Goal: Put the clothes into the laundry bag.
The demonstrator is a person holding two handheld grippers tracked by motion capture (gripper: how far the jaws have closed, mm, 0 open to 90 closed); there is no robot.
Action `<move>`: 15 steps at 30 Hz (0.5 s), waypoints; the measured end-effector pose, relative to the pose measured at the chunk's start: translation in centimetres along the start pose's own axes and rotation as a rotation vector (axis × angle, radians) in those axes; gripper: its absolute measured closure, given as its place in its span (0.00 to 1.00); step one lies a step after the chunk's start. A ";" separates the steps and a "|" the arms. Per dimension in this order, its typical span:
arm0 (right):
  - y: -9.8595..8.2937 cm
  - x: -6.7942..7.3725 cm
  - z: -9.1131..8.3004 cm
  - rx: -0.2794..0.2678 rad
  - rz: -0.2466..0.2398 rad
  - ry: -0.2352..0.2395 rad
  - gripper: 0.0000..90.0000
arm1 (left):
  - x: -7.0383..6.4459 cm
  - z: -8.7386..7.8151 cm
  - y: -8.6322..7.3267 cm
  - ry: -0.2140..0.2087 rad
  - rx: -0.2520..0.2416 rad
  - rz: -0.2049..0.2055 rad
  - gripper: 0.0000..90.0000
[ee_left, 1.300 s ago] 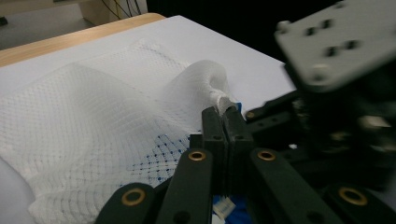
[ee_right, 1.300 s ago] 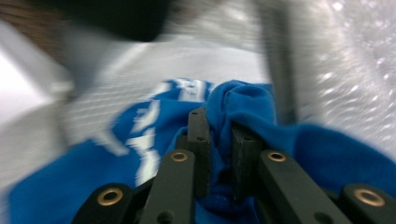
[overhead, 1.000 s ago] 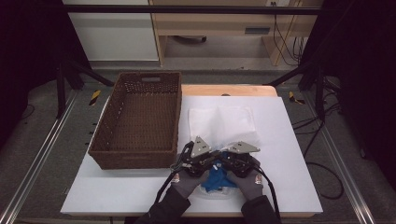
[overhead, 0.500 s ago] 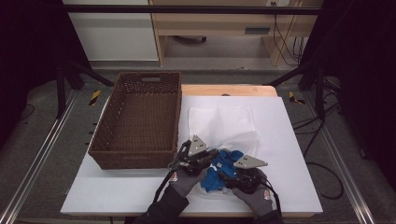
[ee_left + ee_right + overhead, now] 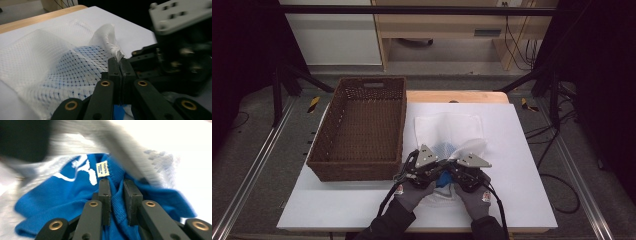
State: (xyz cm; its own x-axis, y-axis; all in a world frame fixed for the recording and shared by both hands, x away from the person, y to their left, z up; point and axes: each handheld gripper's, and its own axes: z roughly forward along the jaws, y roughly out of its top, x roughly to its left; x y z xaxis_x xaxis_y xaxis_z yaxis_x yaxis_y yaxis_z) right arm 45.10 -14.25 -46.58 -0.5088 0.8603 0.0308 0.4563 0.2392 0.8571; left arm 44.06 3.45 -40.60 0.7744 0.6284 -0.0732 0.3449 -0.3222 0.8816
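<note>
Brown woven wicker basket [image 5: 357, 131], rectangular, open top, handle slot in its far wall; sits on the left half of the white tabletop [image 5: 522, 165], its near wall short of the near edge, its far wall at the far left corner.

Light wooden board [image 5: 457, 96] runs along the far edge of the tabletop.

Grey floor [image 5: 272, 165] around the table, metal rails [image 5: 247, 185] on both sides. Black cables [image 5: 557, 180] lie on the floor to the right. Pale wooden furniture [image 5: 437, 25] stands beyond the far edge.
</note>
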 end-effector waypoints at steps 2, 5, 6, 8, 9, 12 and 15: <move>-0.3 -0.3 1.0 0.036 0.006 -0.008 0.84 | 0.2 0.2 -0.4 0.000 0.010 -0.007 0.99; -0.6 -0.3 0.8 0.020 0.000 0.003 0.75 | 0.7 0.3 -1.0 0.004 0.014 -0.021 0.99; -0.6 -0.3 0.4 0.013 0.003 0.017 0.73 | 0.8 0.2 -1.0 0.005 0.015 -0.024 0.99; -0.7 -0.5 -0.8 -0.014 -0.008 0.050 0.67 | 1.0 0.2 -1.1 0.011 0.013 -0.027 0.99; -0.7 -0.7 -1.6 -0.035 -0.008 0.071 0.66 | 1.0 0.1 -1.1 0.012 0.012 -0.029 0.99; -0.6 -1.7 -4.3 -0.107 0.005 0.091 0.61 | 1.0 0.1 -1.1 0.020 0.013 -0.024 0.99; -0.5 -3.3 -5.5 -0.122 0.006 0.048 0.52 | 1.1 0.2 -1.1 0.019 0.012 -0.028 0.99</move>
State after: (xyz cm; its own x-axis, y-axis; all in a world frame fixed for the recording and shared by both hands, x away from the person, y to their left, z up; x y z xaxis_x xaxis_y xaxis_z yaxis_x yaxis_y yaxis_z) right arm 42.57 -19.67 -44.32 -0.5424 0.8381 0.0580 0.3685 0.1752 0.9130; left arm 44.61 4.32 -41.74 0.7539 0.6510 -0.0887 0.3727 -0.3125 0.8738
